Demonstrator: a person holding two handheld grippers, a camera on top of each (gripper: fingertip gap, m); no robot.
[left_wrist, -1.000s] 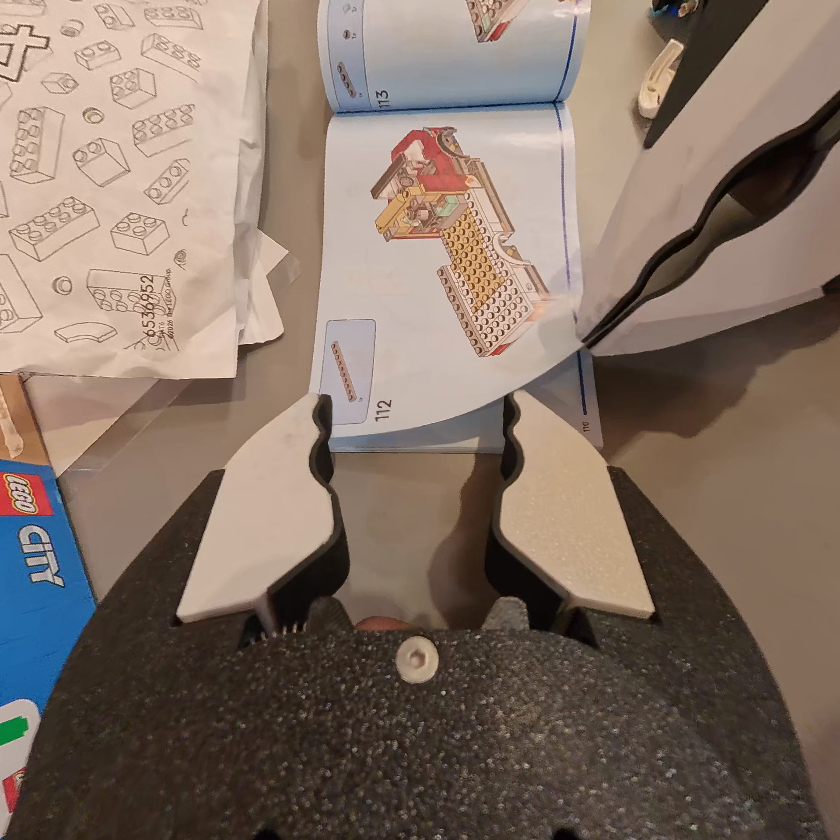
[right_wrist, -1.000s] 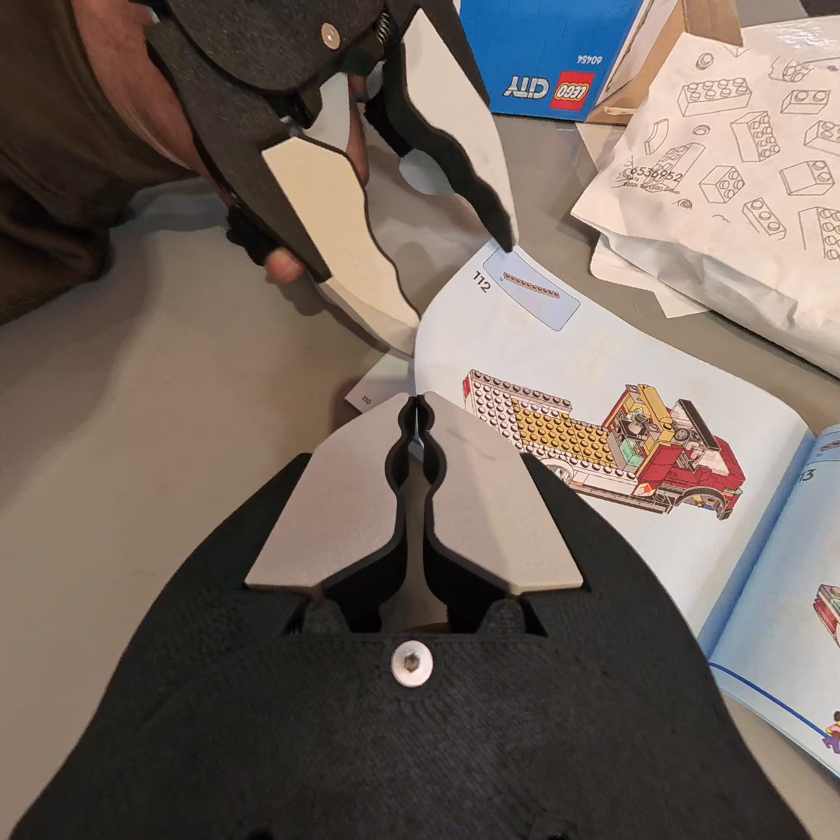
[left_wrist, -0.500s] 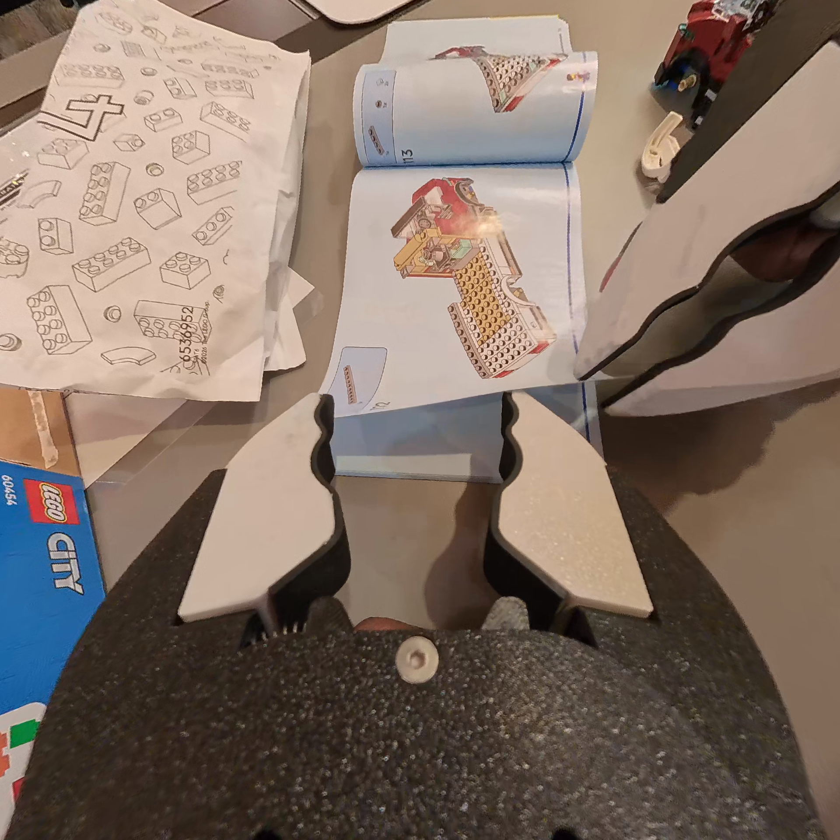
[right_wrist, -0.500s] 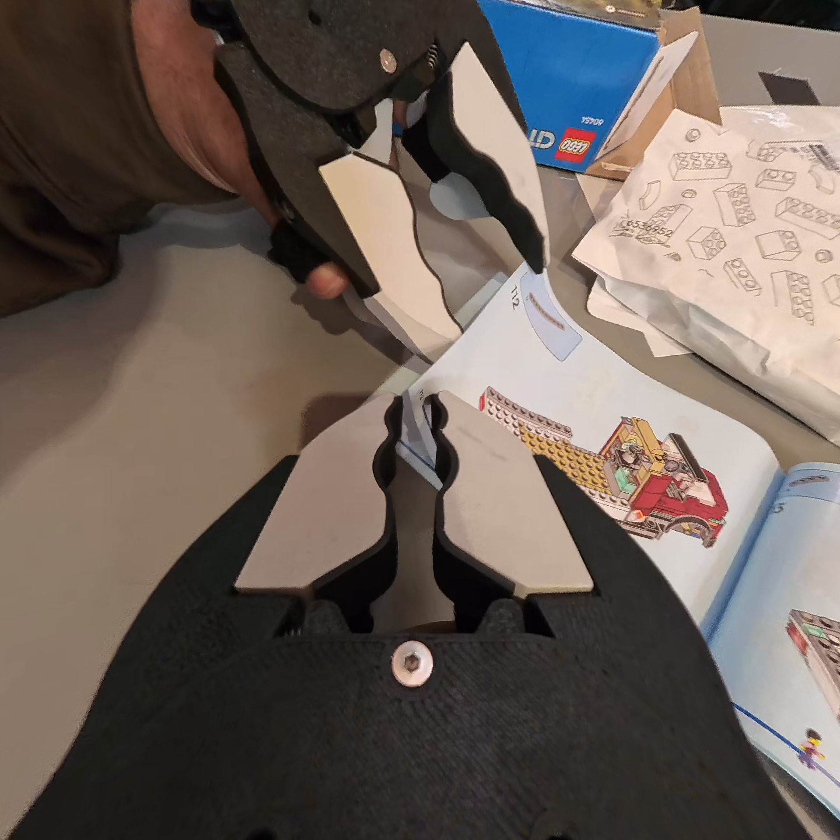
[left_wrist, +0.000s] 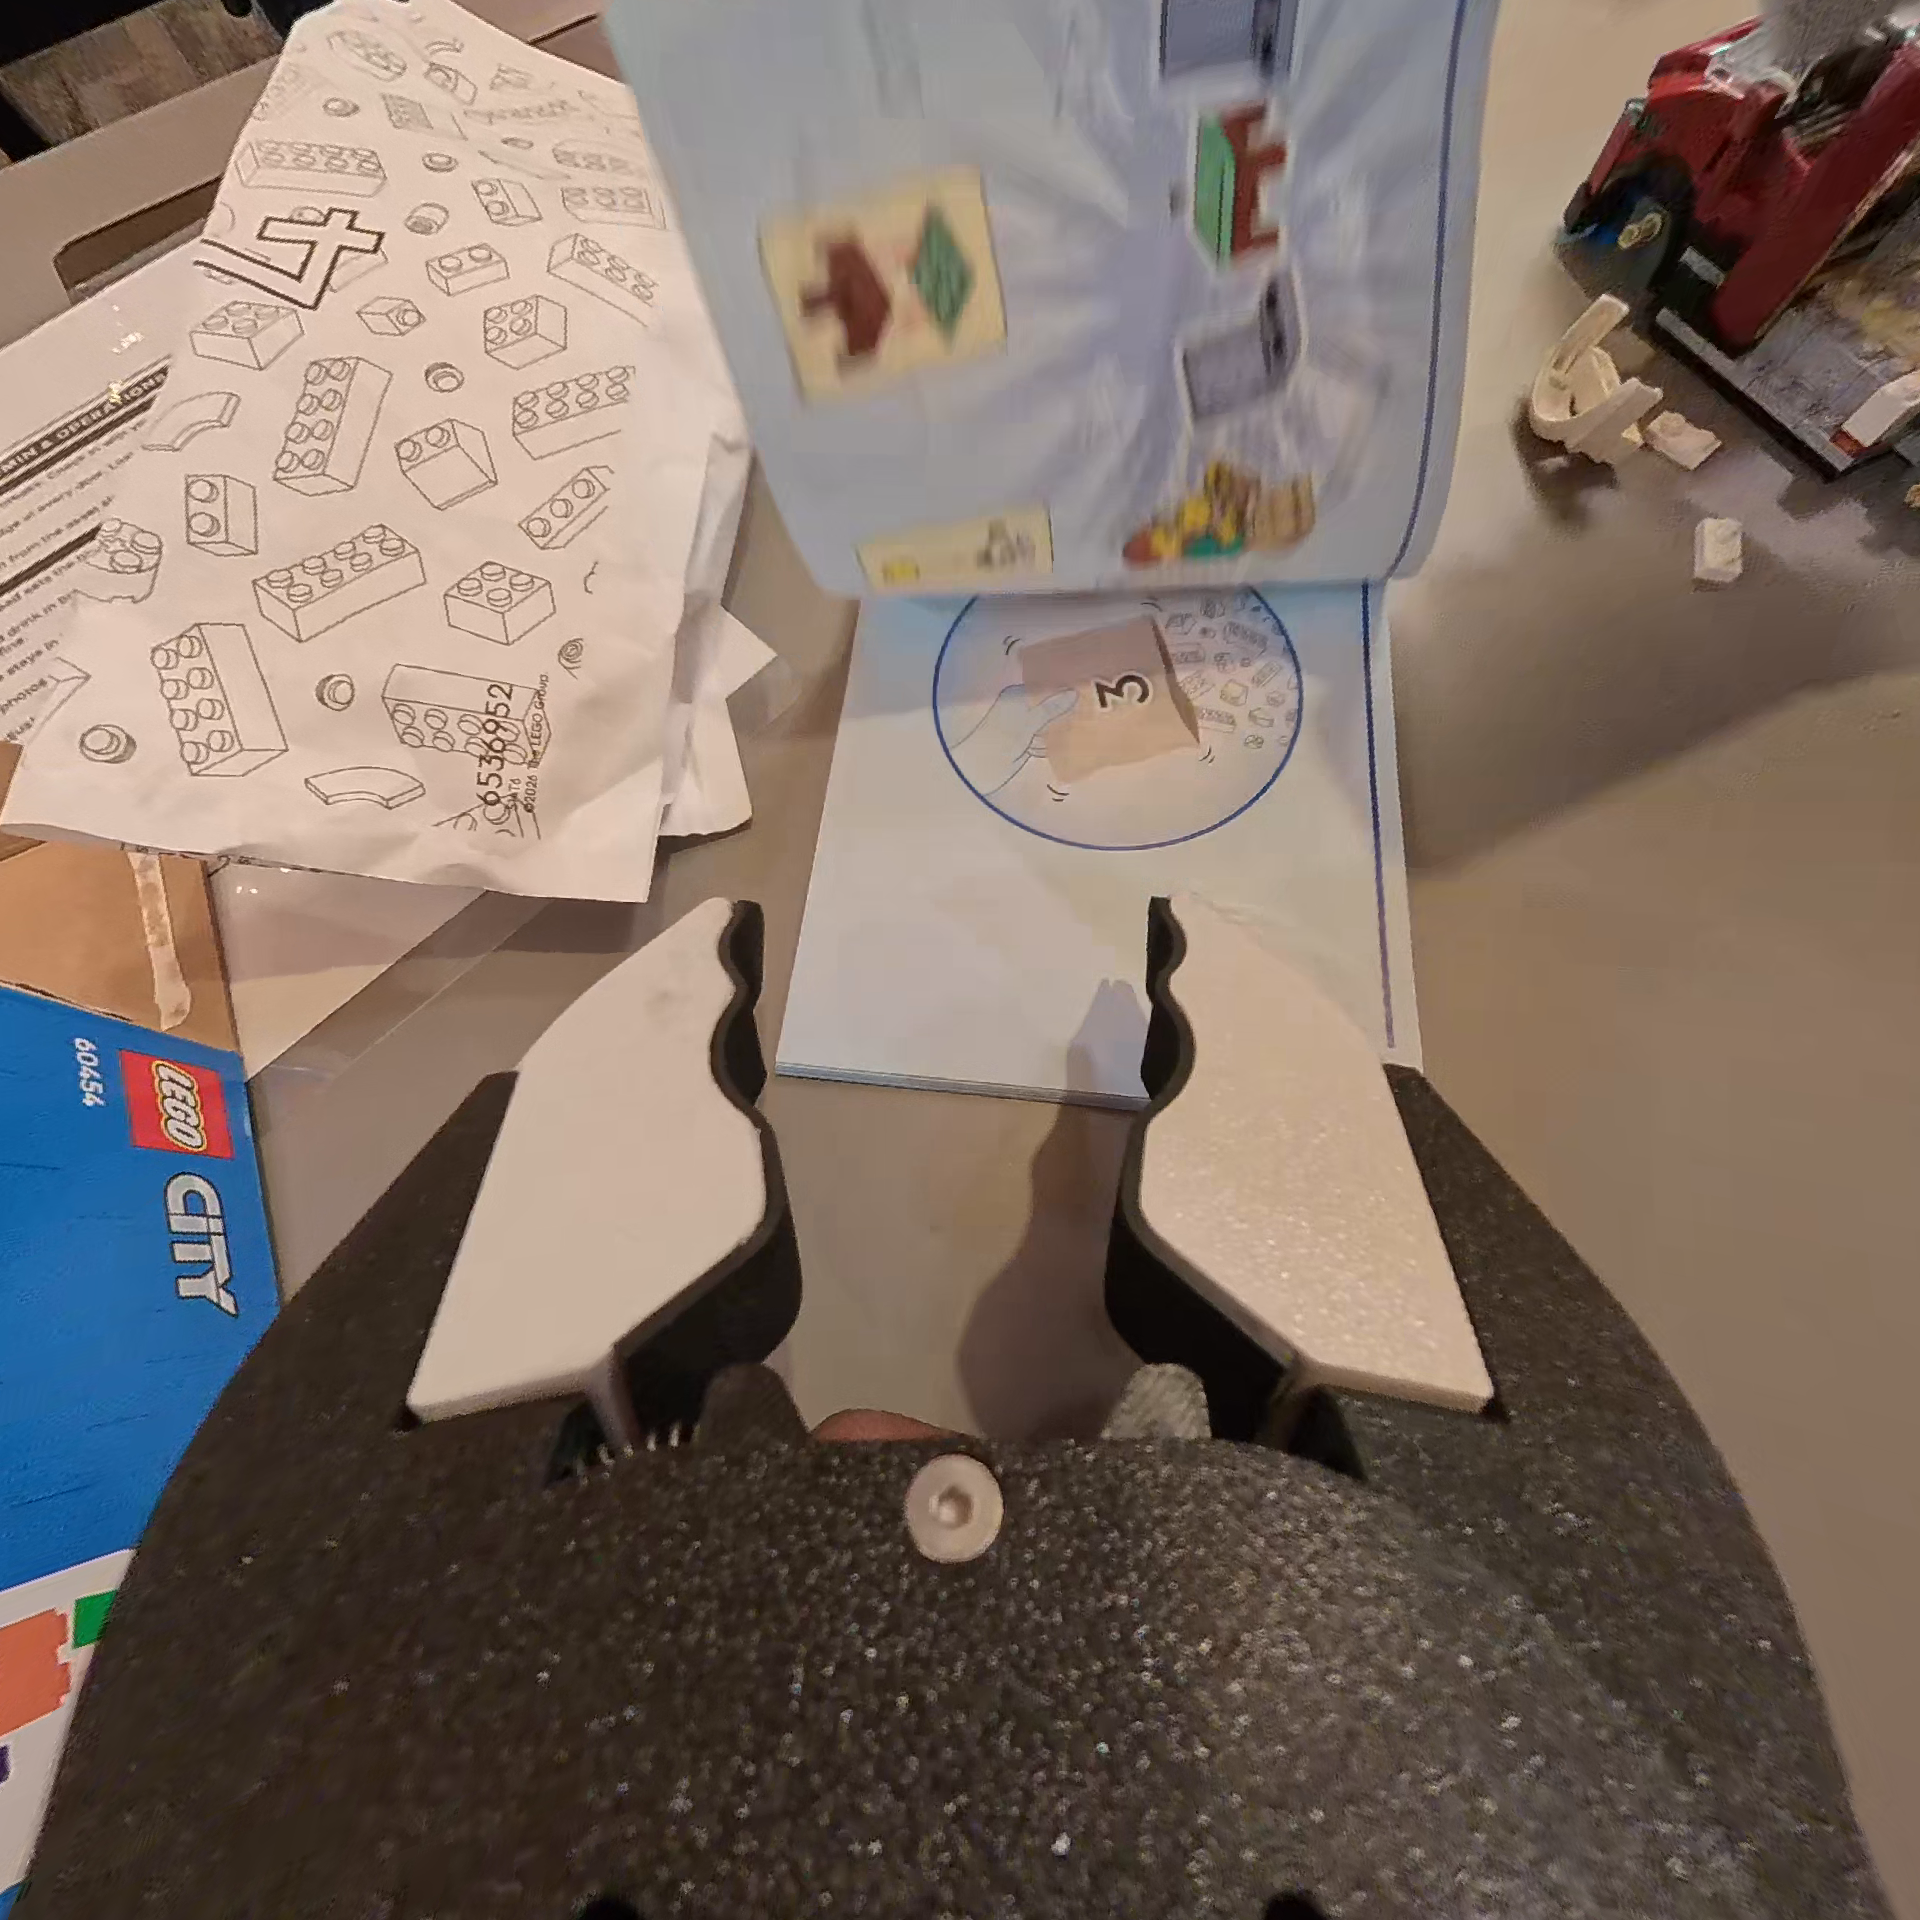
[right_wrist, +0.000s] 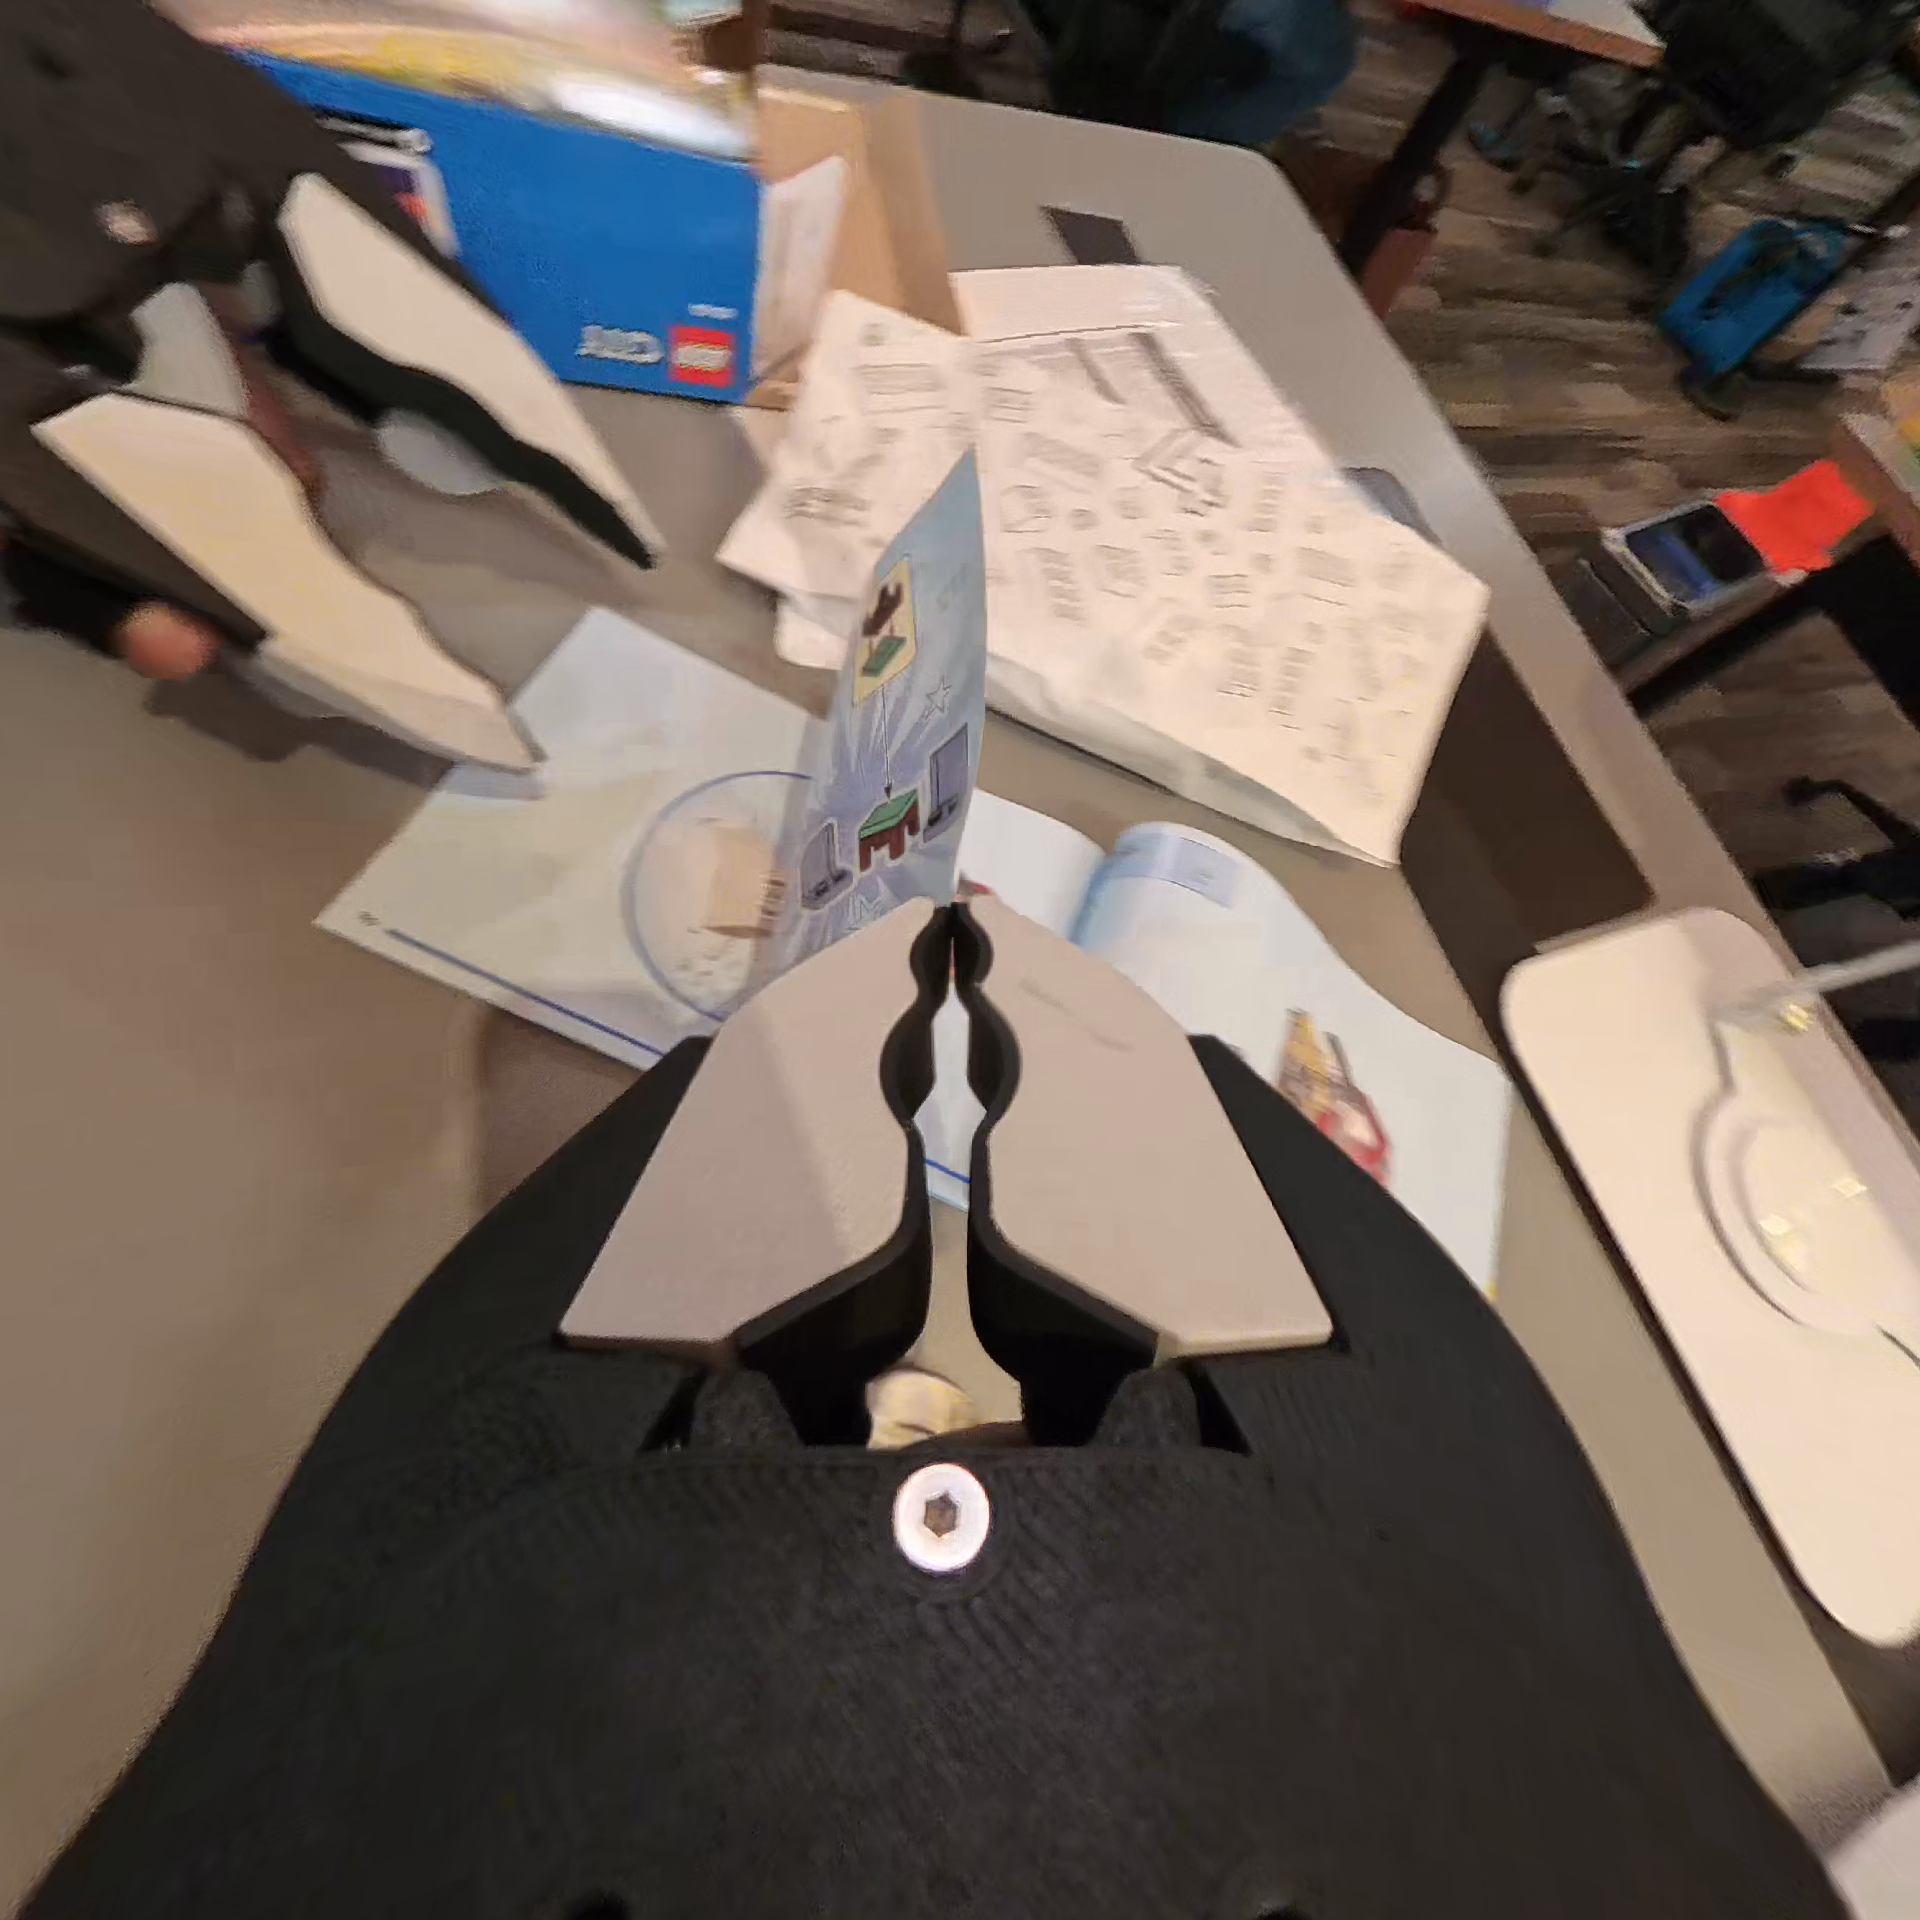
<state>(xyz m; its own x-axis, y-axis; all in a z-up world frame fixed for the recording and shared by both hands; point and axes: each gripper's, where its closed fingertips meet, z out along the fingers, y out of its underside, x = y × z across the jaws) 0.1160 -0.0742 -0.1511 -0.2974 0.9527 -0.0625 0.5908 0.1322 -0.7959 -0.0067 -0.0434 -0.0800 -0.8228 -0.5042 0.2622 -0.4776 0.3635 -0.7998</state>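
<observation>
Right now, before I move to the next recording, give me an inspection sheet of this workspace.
Surface: grey-beige table, rounded corner at the far end.
Job's things: open instruction booklet lying flat; one page stands lifted from it.
Clutter: white paper bags printed with bricks; blue box; partly built red brick model with loose white pieces; white tray at the table edge.
Grippers: left gripper open above the booklet's near edge, holding nothing; right gripper shut on the lifted page's edge.
Cables: nothing seen.
Surroundings: patterned floor, chairs, a blue bag, another desk, all blurred.
</observation>
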